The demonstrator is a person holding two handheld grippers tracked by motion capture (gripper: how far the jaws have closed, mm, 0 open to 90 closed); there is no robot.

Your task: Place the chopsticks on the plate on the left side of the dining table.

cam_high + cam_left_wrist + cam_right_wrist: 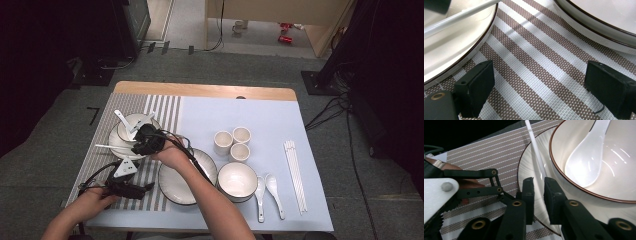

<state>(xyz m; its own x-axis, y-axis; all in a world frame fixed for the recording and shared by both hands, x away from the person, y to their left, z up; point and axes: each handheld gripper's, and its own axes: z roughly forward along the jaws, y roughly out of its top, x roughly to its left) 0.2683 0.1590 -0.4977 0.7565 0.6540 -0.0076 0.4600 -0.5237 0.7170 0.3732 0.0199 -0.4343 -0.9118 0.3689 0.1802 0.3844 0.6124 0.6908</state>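
Observation:
A white chopstick (535, 147) lies across the rim of a white plate (526, 167), beside a brown-rimmed bowl (619, 175) that holds a white spoon (584, 162). My right gripper (539, 181) hangs low over that plate, jaws a narrow gap apart, with the chopstick running between them; the pads do not press on it. From above, this gripper (137, 147) sits over the left plate (114, 142). My left gripper (539, 75) stands wide open over the striped mat (529, 50), nothing between its jaws, near the table's front left (145, 188).
A second plate (172, 187) lies just right of the left gripper. Further right stand an empty bowl (237, 180), three cups (232, 142), two spoons (267, 192) and several chopsticks (295, 172). The table's front edge is close behind the left hand.

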